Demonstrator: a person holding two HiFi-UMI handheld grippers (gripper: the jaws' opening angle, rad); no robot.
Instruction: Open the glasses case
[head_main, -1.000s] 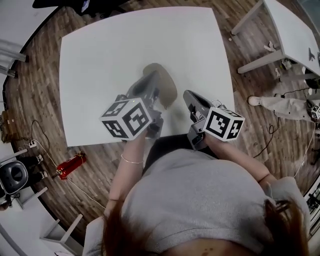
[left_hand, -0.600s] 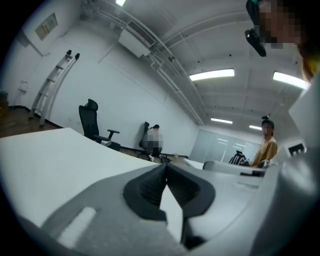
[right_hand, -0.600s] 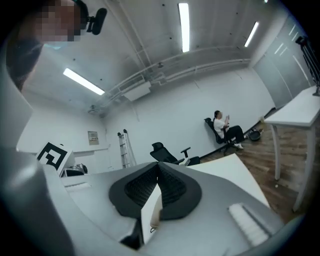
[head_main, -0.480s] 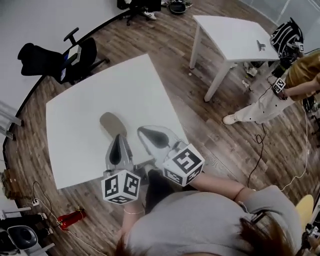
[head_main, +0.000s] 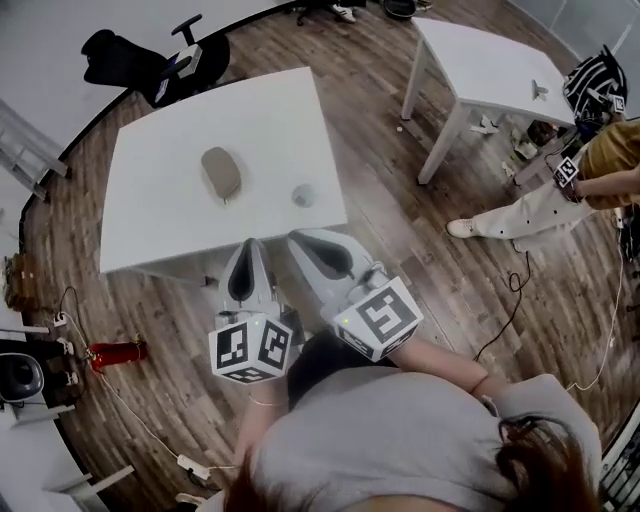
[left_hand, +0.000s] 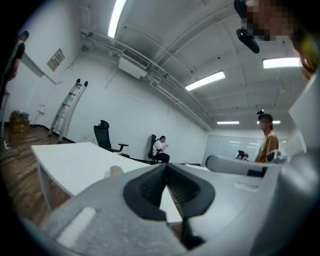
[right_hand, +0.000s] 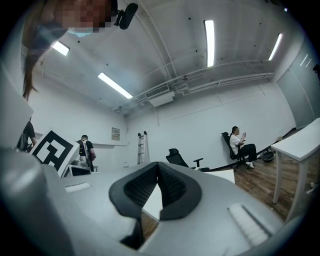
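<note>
The glasses case (head_main: 221, 173), a taupe oval shell, lies alone on the white table (head_main: 160, 220) with its lid looking down. It shows as a small tan lump (left_hand: 115, 171) in the left gripper view. Both grippers are held level in front of the person, off the table's near edge and well short of the case. My left gripper (head_main: 249, 245) is shut with nothing between its black pads (left_hand: 152, 187). Beside it, my right gripper (head_main: 303, 240) is also shut and empty, its pads (right_hand: 170, 187) meeting at the tip.
A small round grey object (head_main: 303, 195) sits near the table's right edge. A second white table (head_main: 490, 60) stands at the back right, a black office chair (head_main: 130, 60) at the back left. A person (head_main: 560, 190) stands at the right. Cables and a red object (head_main: 115, 352) lie on the floor.
Both grippers have come away from the case and back off the table, rising to point level. The view has pulled back, so the table and case now sit farther off.
</note>
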